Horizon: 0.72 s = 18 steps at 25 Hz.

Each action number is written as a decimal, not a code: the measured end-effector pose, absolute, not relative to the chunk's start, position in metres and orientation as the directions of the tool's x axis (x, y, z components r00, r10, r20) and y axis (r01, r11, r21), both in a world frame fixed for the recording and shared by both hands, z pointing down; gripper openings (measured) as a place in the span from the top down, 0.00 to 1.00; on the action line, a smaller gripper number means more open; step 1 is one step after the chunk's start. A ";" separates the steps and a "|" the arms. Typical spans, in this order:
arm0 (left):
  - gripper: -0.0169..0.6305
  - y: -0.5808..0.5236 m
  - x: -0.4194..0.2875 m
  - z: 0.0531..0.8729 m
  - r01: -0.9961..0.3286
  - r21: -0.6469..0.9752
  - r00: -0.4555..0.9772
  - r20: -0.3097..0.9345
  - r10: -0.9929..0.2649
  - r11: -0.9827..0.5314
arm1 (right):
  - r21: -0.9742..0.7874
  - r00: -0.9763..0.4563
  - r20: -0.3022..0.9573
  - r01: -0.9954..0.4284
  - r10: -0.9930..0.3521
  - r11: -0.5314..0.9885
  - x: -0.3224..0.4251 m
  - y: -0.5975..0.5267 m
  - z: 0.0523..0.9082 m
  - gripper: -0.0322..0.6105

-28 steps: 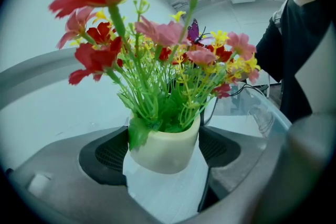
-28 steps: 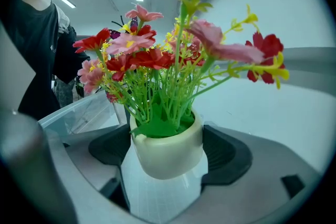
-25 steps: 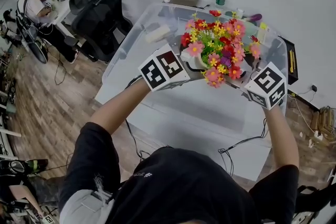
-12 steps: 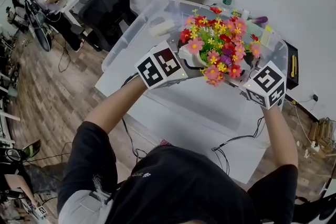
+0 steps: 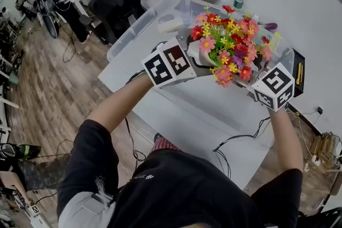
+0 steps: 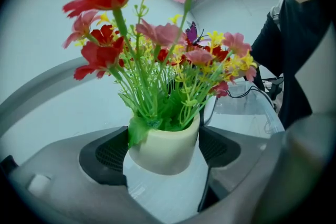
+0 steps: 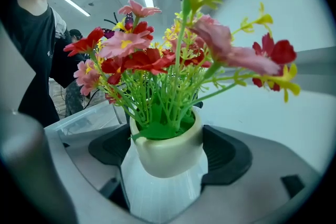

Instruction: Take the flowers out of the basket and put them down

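Two grippers share one load: the left gripper (image 6: 165,150) and the right gripper (image 7: 168,157) each clamp the cream neck of the white vase (image 5: 200,54) from opposite sides. Their jaws are drawn in only as far as the neck allows, with the ribbed black pads (image 6: 107,153) pressed against it on either side. The flowers (image 5: 228,40), a tall bunch of red, pink and yellow blooms, stand upright in the vase. It hangs in the air above the near wall of the clear plastic bin (image 5: 136,29), which sits along the far edge of the tabletop (image 5: 203,125). It seems lifted free of the bin, though the head view cannot settle whether its base has cleared the wall. The step in hand looks like carrying it out toward the bare near half of the tabletop. Doing that well probably means moving both grippers at one pace so neither drags the neck from the other. The vase should be held plumb, since the bunch is top-heavy, and its base raised well over the wall before it comes toward the near edge. It should then be lowered until the base sits flat before either pair of jaws is eased apart.
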State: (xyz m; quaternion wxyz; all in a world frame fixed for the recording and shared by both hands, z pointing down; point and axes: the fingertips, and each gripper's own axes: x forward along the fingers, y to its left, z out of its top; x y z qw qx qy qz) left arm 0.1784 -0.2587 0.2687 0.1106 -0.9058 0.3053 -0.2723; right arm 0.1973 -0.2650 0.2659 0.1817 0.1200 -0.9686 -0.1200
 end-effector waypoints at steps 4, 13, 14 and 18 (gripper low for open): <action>0.34 -0.256 0.179 0.263 -0.479 -0.376 0.678 0.416 -0.606 -0.793 | 0.281 -0.906 0.308 -0.206 -0.291 0.937 0.198 -0.263 0.261 0.29; 0.34 -0.254 0.180 0.258 -0.448 -0.378 0.701 0.414 -0.581 -0.810 | 0.287 -0.899 0.292 -0.242 -0.326 0.927 0.199 -0.259 0.255 0.29; 0.34 -0.254 0.180 0.257 -0.446 -0.377 0.703 0.413 -0.579 -0.811 | 0.287 -0.899 0.291 -0.244 -0.327 0.926 0.199 -0.259 0.254 0.29; 0.34 -0.252 0.181 0.256 -0.444 -0.370 0.710 0.411 -0.572 -0.816 | 0.293 -0.897 0.289 -0.250 -0.335 0.923 0.200 -0.257 0.252 0.29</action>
